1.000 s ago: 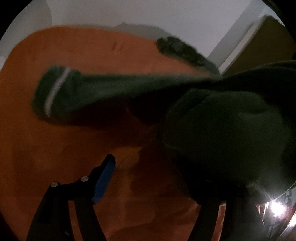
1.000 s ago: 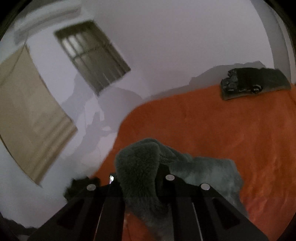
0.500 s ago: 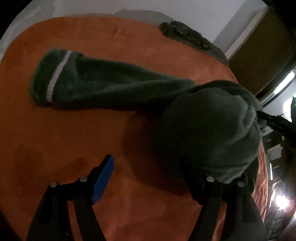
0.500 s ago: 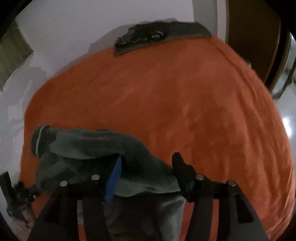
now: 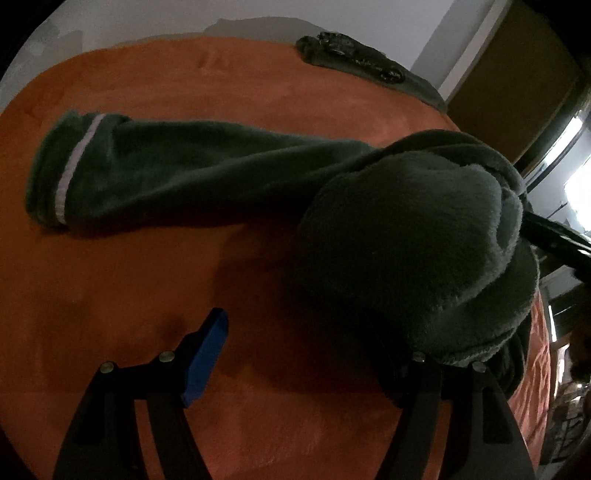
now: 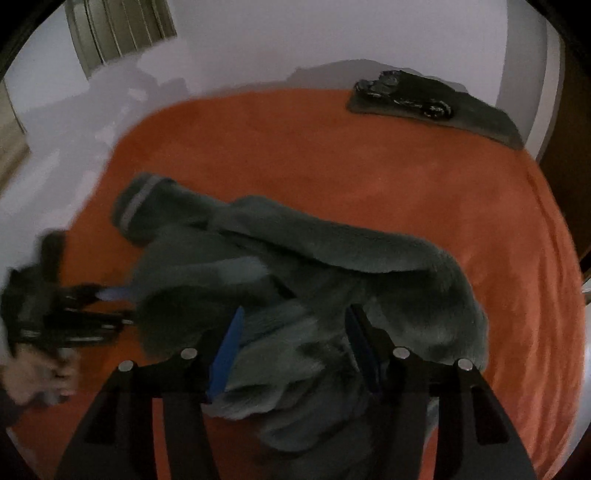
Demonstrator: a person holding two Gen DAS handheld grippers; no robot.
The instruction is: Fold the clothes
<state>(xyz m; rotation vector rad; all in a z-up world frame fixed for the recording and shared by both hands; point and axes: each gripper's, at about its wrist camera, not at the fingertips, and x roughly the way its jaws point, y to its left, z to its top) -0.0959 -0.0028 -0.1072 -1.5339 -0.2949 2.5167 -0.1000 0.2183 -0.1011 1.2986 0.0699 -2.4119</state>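
Observation:
A dark green fleece garment [image 5: 406, 236] lies bunched on the orange bedspread [image 5: 110, 295]. One sleeve with a white-striped cuff [image 5: 70, 162] stretches out to the left. My left gripper [image 5: 306, 343] is open; the fleece drapes over its right finger and hides the tip. In the right wrist view the same garment [image 6: 332, 266] lies crumpled, cuff [image 6: 136, 203] at the left. My right gripper [image 6: 295, 332] is open just above the fleece, jaws apart. The left gripper shows blurred at the left edge [image 6: 55, 314].
A second dark folded garment [image 6: 443, 107] with a dark print lies at the bed's far corner, also in the left wrist view [image 5: 362, 70]. White wall behind, a window [image 6: 118, 29] at upper left, a wooden door [image 5: 517, 85] to the right.
The garment came down from the air onto the bed. My right gripper let go of the fleece and opened. The sleeve now lies flat to the left.

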